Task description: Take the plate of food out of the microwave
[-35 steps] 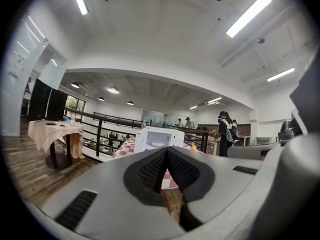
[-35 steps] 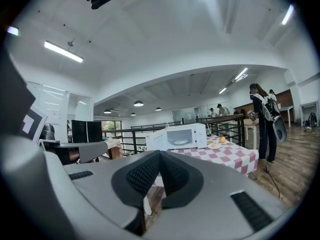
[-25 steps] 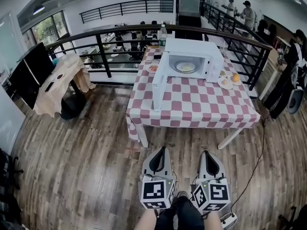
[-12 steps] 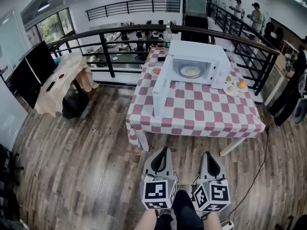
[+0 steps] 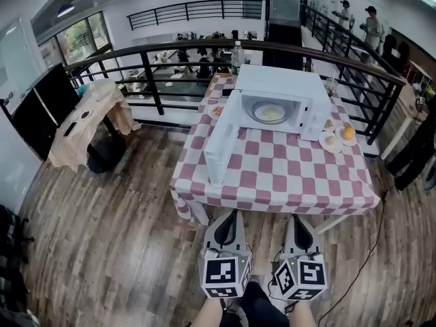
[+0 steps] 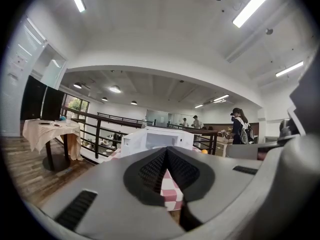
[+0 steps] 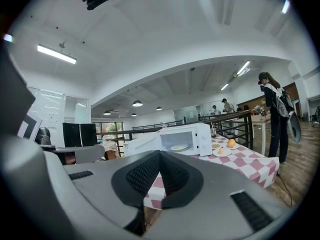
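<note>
- Left gripper (image 5: 230,215) and right gripper (image 5: 295,218) were clenched, empty, short of the table (image 5: 272,176);
- Approach step, seemingly; next they must open and reach the plate (image 5: 270,114) inside the open microwave (image 5: 300,87).

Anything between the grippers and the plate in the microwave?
Nothing visible. The microwave door hangs open to the left, the plate of food shows in the cavity, and the checked tablecloth in front is bare. The left gripper and right gripper are shut, short of it.

We record a smooth, white, faintly glossy casing on the microwave (image 5: 276,80). Under it lies a matt checked cloth tablecloth (image 5: 272,176); below, a grained wood-plank floor (image 5: 102,237); behind, a dark metal railing (image 5: 149,80).
</note>
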The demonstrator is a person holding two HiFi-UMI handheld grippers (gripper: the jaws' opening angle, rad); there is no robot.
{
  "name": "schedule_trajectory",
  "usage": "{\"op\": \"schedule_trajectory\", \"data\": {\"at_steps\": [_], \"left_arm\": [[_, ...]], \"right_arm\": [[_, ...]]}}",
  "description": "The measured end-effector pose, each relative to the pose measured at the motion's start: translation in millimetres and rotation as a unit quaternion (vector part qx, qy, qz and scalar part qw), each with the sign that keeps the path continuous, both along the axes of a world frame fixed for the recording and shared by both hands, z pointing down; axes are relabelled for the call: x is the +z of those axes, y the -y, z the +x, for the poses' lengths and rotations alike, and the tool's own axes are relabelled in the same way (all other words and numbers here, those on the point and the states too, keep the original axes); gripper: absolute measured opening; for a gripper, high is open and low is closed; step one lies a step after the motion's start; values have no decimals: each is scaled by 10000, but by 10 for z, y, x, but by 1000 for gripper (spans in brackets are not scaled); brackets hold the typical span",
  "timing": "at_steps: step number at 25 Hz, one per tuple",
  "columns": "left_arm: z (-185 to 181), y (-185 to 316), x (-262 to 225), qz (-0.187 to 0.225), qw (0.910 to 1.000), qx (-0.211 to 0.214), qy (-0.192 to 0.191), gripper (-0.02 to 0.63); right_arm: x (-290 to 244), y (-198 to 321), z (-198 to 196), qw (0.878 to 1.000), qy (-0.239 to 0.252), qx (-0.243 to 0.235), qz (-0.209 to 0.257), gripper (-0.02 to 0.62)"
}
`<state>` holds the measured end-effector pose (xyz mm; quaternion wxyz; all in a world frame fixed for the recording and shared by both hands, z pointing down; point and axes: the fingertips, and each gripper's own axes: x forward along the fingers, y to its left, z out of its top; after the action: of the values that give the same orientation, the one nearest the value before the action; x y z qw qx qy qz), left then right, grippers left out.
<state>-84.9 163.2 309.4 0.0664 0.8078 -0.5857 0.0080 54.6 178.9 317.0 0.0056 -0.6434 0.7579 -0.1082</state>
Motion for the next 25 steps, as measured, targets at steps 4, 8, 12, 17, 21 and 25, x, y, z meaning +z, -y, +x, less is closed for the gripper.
{"op": "schedule_trajectory", "data": {"at_steps": [4,8,12,17,21,25], "left_arm": [[113,245,-14,-5,9999,-119,37,11],[220,454,5,-30,9997,-241,65,11],[347,636,19,-57,9995,-310,66,11],[531,817,32,-84,9995,-279,95,11],[639,882,44,-118,9995,-254,114,11],[691,937,56,-133,9995,-270,136,11]], "right_arm": [[-29,289,120,9999,53,-119,18,-8],[-40,561,246,9997,122,-209,38,-8],[-28,749,368,9995,181,-275,26,-8],[18,900,522,9993,211,-296,-16,-8],[18,981,641,9994,246,-255,-26,-8],[42,1031,706,9992,307,-256,-49,-8]]}}
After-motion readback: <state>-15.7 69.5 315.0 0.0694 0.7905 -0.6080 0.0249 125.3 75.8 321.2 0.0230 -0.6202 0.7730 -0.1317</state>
